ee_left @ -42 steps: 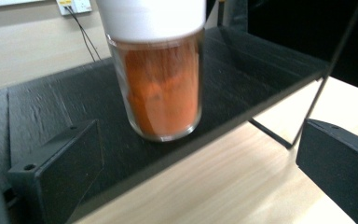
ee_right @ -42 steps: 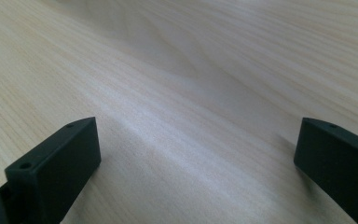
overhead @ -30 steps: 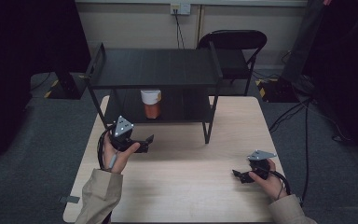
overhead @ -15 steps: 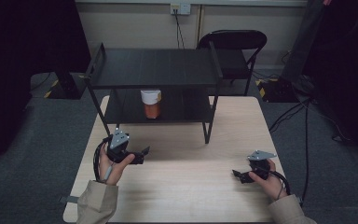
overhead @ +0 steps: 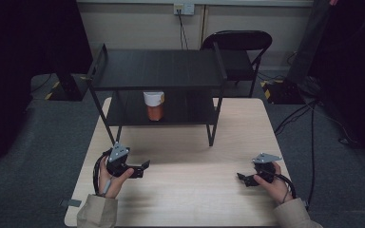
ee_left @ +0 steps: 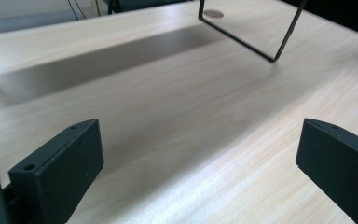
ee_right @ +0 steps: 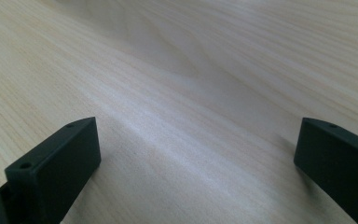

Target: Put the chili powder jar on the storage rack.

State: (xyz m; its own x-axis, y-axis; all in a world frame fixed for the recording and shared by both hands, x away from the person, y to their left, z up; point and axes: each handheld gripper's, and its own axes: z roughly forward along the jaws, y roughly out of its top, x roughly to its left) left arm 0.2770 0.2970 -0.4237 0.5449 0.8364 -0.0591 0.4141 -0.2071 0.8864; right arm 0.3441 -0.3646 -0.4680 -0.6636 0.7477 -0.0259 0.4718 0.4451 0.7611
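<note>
An orange bottle with a white cap [overhead: 153, 106] stands upright on the lower shelf of a black two-tier rack [overhead: 157, 71] at the back of the wooden table [overhead: 185, 190]. My left gripper [overhead: 142, 169] rests low over the table's front left, open, jaws empty and pointing right. My right gripper [overhead: 244, 179] sits at the front right, open and empty, pointing left. In the left gripper view, the left gripper [ee_left: 196, 163] looks across bare wood toward a rack leg [ee_left: 279, 42]. Bare wood lies under the right gripper [ee_right: 196, 163] in its own view.
A black folding chair [overhead: 240, 52] stands behind the table at the right. Cables [overhead: 309, 118] run over the grey floor on the right. A dark stand [overhead: 66, 80] is at the back left. The table's middle lies between the two grippers.
My left gripper has drawn back from the rack toward the table's front left edge and come lower. The right gripper has stayed put.
</note>
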